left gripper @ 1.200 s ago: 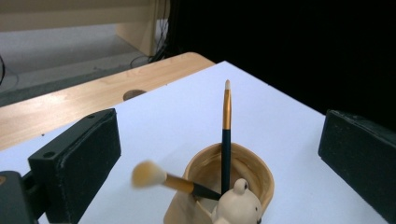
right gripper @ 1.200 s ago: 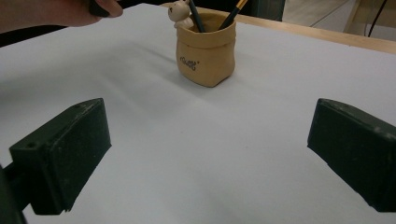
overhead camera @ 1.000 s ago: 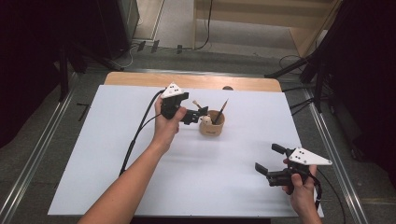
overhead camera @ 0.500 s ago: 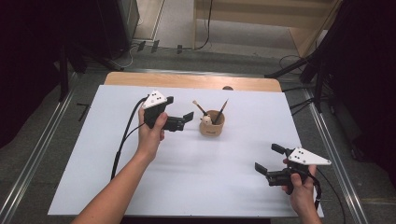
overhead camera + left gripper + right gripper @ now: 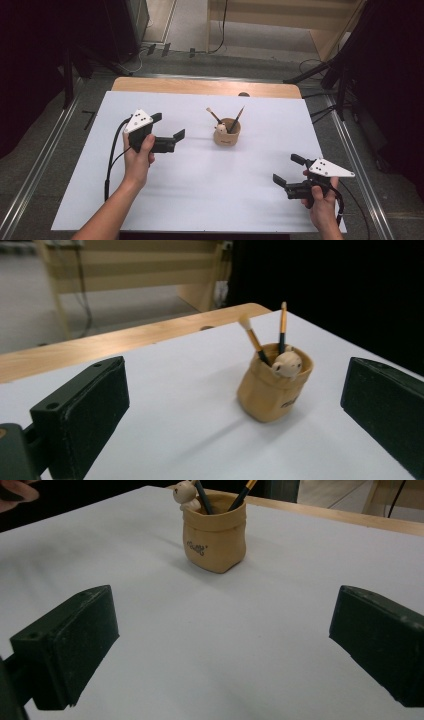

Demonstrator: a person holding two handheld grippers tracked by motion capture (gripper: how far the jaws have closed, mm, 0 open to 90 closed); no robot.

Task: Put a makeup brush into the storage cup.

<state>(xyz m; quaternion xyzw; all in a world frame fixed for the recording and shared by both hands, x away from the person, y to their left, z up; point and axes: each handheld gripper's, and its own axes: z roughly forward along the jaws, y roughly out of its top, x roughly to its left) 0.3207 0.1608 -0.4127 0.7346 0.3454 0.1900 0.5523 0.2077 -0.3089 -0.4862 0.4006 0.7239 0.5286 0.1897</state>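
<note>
High view shows the pot standing upright near the middle of the table, with two brushes leaning out of it and a small bear figure at its rim. The left gripper hovers to the pot's left, well apart from it, jaws spread and holding nothing. The right gripper sits low at the near right corner, also spread wide and empty, farther from the pot.

Left gripper view has the pot between its two jaws but far ahead, a little right of centre; the brushes tilt away from each other. Right gripper view looks at the pot from the other side, with bare table between.

My judgement: the risks come from the pot looking soft and light. A sideways approach by the left gripper could strike a leaning brush handle first and tip the whole pot, since the handles stand well above the rim. Closing on the soft wall might crush it and pinch the brushes or push the bear out. Pulling one brush without anything steadying the pot could drag the pot along or topple it. The trailing cable of the left gripper lies on the table and could snag the hand during a reach.
</note>
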